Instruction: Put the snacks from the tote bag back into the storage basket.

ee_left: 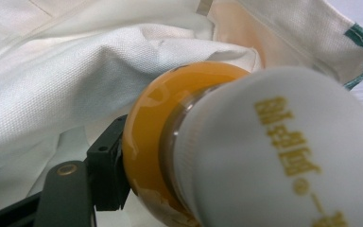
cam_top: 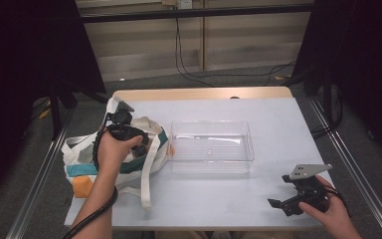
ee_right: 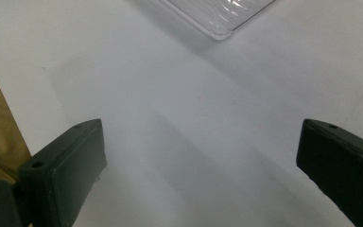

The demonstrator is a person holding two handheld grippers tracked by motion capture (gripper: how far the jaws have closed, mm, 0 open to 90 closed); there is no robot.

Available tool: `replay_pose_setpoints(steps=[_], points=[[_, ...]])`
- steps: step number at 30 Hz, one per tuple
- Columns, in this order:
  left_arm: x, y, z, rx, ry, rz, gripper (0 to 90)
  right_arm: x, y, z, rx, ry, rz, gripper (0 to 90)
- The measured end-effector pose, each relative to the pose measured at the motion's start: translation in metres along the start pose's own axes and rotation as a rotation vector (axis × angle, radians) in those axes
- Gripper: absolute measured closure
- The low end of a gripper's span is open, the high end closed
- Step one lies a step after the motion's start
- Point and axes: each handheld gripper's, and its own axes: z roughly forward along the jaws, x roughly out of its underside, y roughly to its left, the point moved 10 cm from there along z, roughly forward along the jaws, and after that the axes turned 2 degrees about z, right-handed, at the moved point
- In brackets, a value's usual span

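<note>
- Cloth bag lies at the table's left edge.
- Clear tray sits mid-table, just right of the bag.
- Jar rests inside the bag.

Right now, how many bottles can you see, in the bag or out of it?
1. An orange bottle with a white cap sits at the mouth of the cloth bag, clamped in the left tongs. The clear tray holds none. More may be hidden inside the bag.

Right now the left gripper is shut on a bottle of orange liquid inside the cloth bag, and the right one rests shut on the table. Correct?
Not quite. The right gripper is open, its fingers wide apart over the table, as the right gripper view shows. The left gripper does clamp the bottle in the cloth bag.
</note>
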Motion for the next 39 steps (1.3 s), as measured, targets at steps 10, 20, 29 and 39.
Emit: replay_pose_setpoints(steps=[10,20,29,39], points=[[-0.003,-0.001,-0.010,-0.003,0.019,0.035,30.3,0.000,0.000,0.000,0.000,-0.001,0.000,2.1],[-0.005,-0.003,-0.025,0.007,0.045,0.065,30.3,0.000,0.000,0.000,0.002,-0.002,0.001,2.1],[-0.009,-0.004,-0.040,0.013,0.069,0.094,30.3,0.000,0.000,0.000,-0.005,-0.004,0.002,2.0],[-0.011,-0.003,-0.052,0.030,0.086,0.088,30.4,-0.001,0.001,0.000,-0.005,-0.006,-0.002,2.0]])
